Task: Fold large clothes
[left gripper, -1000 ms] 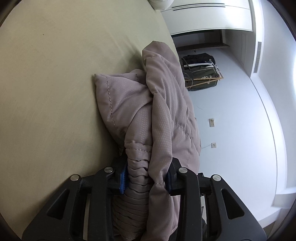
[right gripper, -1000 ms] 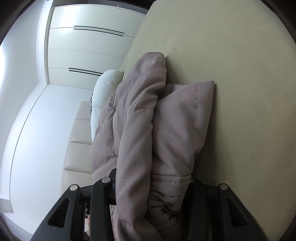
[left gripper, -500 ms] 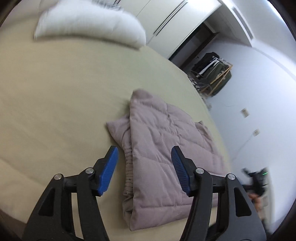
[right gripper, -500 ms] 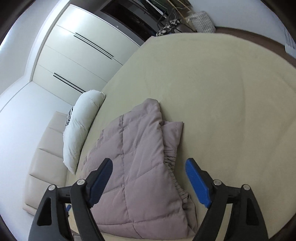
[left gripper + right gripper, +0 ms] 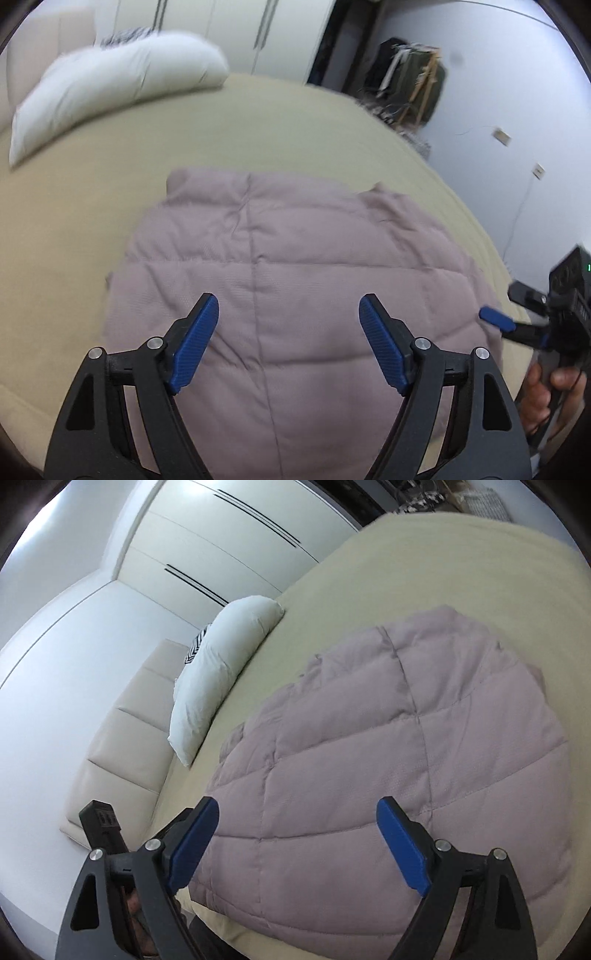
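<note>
- My left wrist view is smeared with blur; the rack (image 5: pixel 410 85) of dark things by the far wall is hard to make out, and I can't tell what sits on it.
- The folded mauve quilted garment (image 5: pixel 295 295) is cut off at the near edge in both views.
- It lies flat on the beige bed (image 5: pixel 92 221), below and ahead of both grippers; neither touches it.
- My left gripper (image 5: pixel 288 343) has its blue pads wide apart, holding nothing.
- My right gripper (image 5: pixel 297 845) is likewise spread and empty.
- A white pillow (image 5: pixel 221 672) rests at the bed's far left.
</note>
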A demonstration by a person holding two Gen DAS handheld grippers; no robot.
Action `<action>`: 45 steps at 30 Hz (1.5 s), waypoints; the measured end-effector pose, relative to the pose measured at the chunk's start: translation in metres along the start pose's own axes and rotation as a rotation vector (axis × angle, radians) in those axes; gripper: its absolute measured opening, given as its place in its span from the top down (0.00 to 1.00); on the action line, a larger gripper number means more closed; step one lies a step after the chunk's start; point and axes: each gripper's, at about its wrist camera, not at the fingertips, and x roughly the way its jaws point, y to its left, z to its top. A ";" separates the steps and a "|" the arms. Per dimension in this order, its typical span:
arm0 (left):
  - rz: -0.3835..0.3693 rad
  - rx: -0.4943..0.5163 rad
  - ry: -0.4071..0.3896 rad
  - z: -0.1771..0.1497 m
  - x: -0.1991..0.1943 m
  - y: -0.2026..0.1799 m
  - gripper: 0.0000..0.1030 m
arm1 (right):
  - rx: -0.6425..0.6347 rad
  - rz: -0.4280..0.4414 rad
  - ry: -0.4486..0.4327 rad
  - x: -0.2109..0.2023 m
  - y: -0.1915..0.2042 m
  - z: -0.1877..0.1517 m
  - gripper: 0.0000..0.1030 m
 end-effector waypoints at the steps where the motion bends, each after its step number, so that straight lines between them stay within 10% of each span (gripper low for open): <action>1: 0.014 -0.031 0.046 0.004 0.020 0.012 0.25 | 0.039 -0.004 0.012 0.007 -0.011 0.003 0.13; 7: 0.024 -0.103 0.016 0.000 0.020 0.052 0.25 | 0.185 0.040 -0.102 -0.011 -0.071 0.023 0.20; 12: 0.125 -0.086 -0.072 -0.004 -0.020 0.059 0.25 | 0.181 -0.152 -0.208 -0.059 -0.081 0.032 0.21; 18: 0.284 0.081 -0.299 -0.017 -0.110 0.002 0.19 | -0.196 -0.439 -0.392 -0.123 0.007 0.011 0.12; 25: 0.391 0.181 -0.554 -0.031 -0.221 -0.074 0.00 | -0.423 -0.514 -0.672 -0.183 0.095 -0.022 0.00; 35: 0.428 0.133 -0.433 -0.022 -0.281 -0.100 0.00 | -0.517 -0.537 -0.623 -0.213 0.172 -0.018 0.00; 45: 0.407 0.022 -0.136 -0.044 -0.244 -0.090 0.00 | -0.479 -0.590 -0.419 -0.181 0.191 -0.037 0.00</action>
